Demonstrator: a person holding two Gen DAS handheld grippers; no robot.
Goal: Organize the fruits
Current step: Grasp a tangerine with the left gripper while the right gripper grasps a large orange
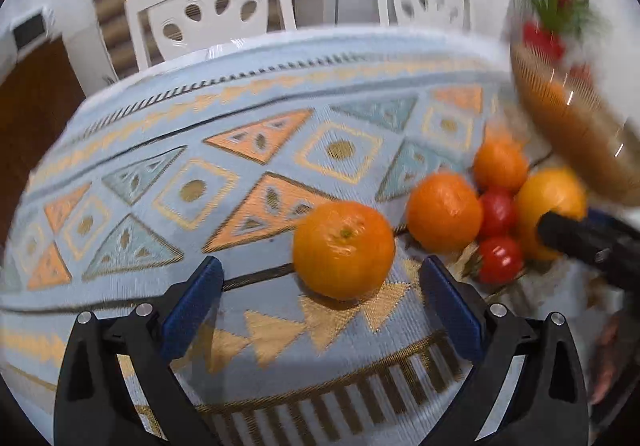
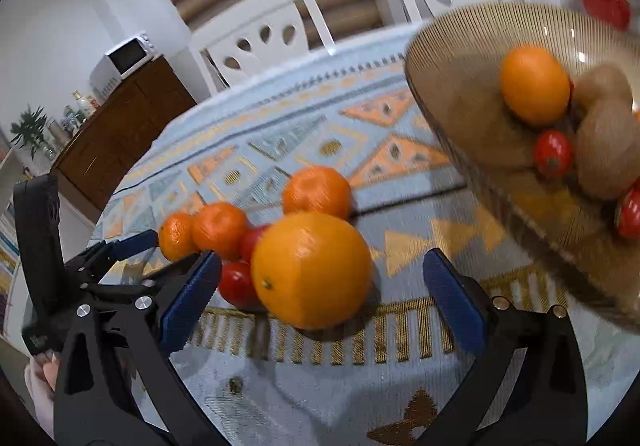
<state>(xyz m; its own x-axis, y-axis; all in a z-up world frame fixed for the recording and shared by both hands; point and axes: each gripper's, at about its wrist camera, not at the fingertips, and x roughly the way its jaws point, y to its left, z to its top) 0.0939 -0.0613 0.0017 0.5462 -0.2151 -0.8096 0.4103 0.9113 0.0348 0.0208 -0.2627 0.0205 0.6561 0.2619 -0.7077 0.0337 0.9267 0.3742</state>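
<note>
Only your right wrist view shows the bowl's (image 2: 460, 94) contents: an orange (image 2: 535, 85), brown fruit (image 2: 608, 150) and tomatoes (image 2: 553, 154). Your left gripper (image 1: 320, 286) is wide open and empty, a mandarin (image 1: 344, 249) just ahead on the tablecloth (image 1: 160, 182). Your right gripper (image 2: 320, 282) is wide open around a large orange (image 2: 312, 270), not touching it, beside the bowl.
</note>
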